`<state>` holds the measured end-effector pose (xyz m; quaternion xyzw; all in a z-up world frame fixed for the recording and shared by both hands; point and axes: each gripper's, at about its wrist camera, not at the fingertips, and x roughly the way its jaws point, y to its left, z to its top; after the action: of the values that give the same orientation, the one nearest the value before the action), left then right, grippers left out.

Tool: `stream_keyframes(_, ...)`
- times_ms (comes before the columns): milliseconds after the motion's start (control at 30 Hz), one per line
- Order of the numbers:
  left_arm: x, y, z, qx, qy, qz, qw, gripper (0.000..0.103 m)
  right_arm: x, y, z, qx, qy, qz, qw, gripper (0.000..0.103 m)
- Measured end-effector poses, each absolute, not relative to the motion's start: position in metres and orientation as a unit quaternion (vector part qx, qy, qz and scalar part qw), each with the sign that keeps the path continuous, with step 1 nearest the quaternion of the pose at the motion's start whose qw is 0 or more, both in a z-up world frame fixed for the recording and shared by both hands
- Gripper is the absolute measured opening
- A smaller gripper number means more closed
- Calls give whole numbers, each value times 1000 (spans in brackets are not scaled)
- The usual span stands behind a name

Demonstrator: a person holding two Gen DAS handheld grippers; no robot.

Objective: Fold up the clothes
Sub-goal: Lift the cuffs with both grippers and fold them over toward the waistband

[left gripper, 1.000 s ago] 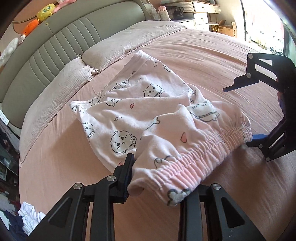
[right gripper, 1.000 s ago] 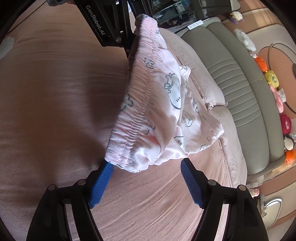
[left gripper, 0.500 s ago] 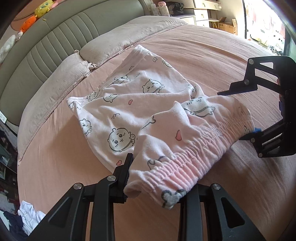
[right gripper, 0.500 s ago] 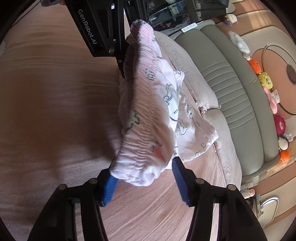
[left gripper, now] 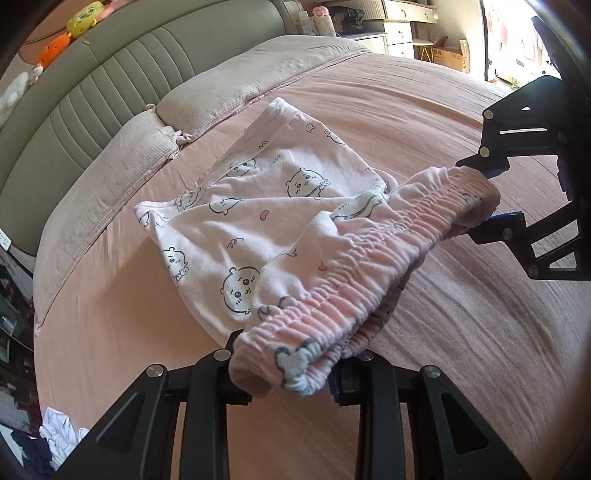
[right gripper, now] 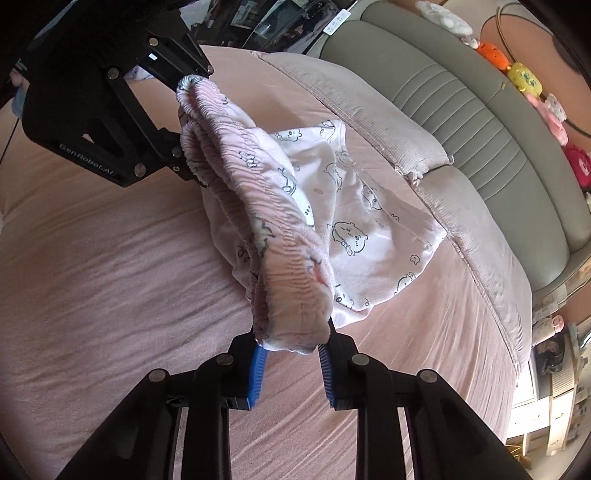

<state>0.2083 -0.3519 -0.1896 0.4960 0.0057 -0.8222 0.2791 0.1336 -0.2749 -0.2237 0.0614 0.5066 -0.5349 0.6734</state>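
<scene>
Pale pink children's pants (left gripper: pixel 280 206) printed with cartoon animals lie on the pink bed, legs toward the pillows. Their gathered elastic waistband (left gripper: pixel 369 273) is lifted off the sheet. My left gripper (left gripper: pixel 284 373) is shut on one end of the waistband. My right gripper (right gripper: pixel 291 343) is shut on the other end; it also shows in the left wrist view (left gripper: pixel 491 195) at the right. In the right wrist view the pants (right gripper: pixel 362 236) hang from the waistband (right gripper: pixel 258 206) stretched between both grippers, with the left gripper (right gripper: pixel 184 122) at the upper left.
Two pillows (left gripper: pixel 122 162) lie along the grey padded headboard (left gripper: pixel 92 88), with plush toys (right gripper: pixel 524 77) above it. The pink sheet (left gripper: pixel 461 332) stretches right. Clothes lie on the floor (left gripper: pixel 55 439) at lower left. Drawers and boxes (left gripper: pixel 424 33) stand behind.
Both grippers closed on the waistband ends and lifted it off the bed, drawing it taut. The right gripper's blue pads went from wide apart to pinched on the fabric.
</scene>
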Motion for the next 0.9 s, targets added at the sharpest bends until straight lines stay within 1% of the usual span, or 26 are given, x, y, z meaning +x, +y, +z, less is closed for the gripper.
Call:
stream_keyframes(333,201,-371,-178,487,-9,-829,275,26,125,-297,-209,77,491,-532,686,23)
stream_keyframes(467,196,-382,-173,480,-17,-833,275,26,123,-307,-208,65,491,-540,680,23)
stream_keyframes(667,186,-400,-172,475,-28,-835,275,26,118,-324,-207,69,485,-550,676,21)
stream_keyframes(900,177,-423,-173,472,-18,-839,272,26,114,-347,-207,65,481,-555,676,20)
